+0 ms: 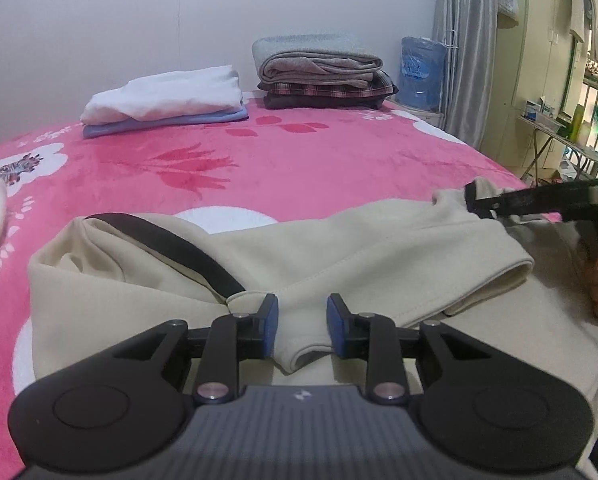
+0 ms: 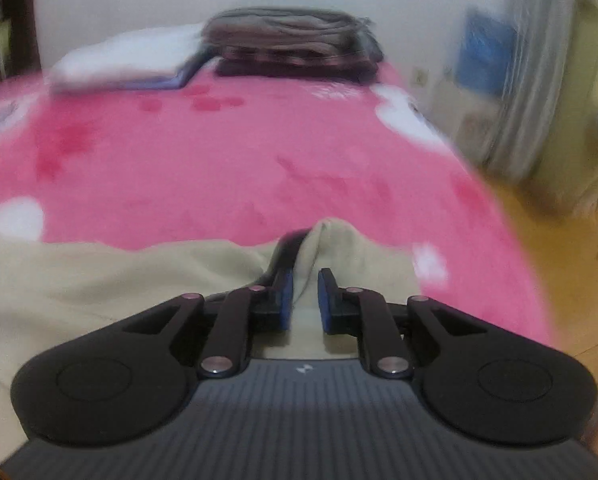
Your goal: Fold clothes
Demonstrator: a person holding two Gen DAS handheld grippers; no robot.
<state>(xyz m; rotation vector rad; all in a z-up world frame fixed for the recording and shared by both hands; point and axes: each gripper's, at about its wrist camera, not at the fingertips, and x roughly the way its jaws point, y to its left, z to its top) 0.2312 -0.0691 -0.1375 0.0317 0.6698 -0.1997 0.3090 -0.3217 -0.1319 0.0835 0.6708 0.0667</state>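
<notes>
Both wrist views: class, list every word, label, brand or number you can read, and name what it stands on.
No text can be read.
Water jug: pale label print, too blurred.
Boxes on the side table: print too small.
Left gripper and right gripper: a small white logo mark on each body, no letters.

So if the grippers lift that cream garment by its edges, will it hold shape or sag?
Likely sag: the cream garment already drapes in soft folds and wrinkles. It looks thickish, with stitched hems, so probably not slippery. The black strap may dangle.
</notes>
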